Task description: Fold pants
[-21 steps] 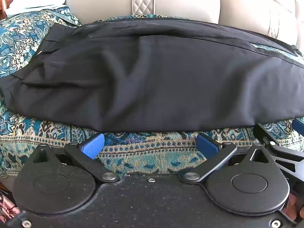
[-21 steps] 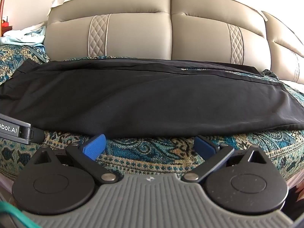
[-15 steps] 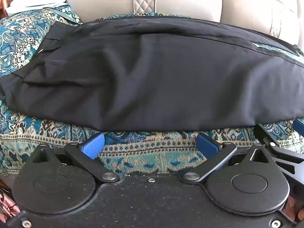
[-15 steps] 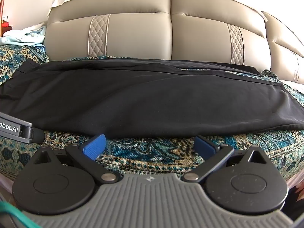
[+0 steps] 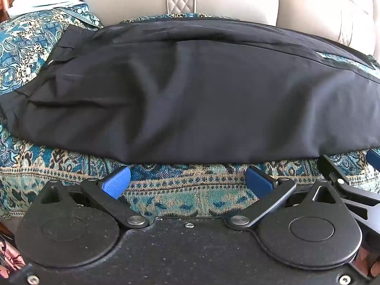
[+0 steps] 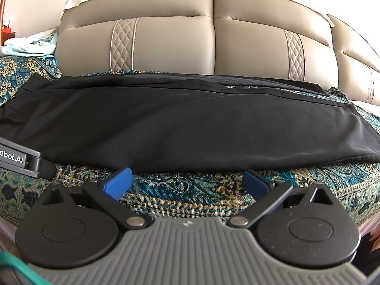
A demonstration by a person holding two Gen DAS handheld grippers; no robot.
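Black pants [image 5: 201,95] lie flat lengthwise across the bed, waistband at the left, legs running right; they also show in the right wrist view [image 6: 190,123]. My left gripper [image 5: 187,181] is open and empty, its blue pads just short of the pants' near edge. My right gripper [image 6: 186,181] is open and empty too, just before the near edge further right along the legs. The right gripper's finger tips show at the right edge of the left wrist view [image 5: 332,171]. The left gripper's body shows at the left of the right wrist view [image 6: 21,160].
The pants rest on a teal paisley bedspread [image 5: 178,190] that also shows in the right wrist view [image 6: 190,190]. A grey padded headboard [image 6: 213,35] stands behind. Light blue cloth [image 6: 30,44] lies at the far left.
The left gripper has crept slightly forward toward the pants' near edge. The right gripper has hardly moved. Both stay open.
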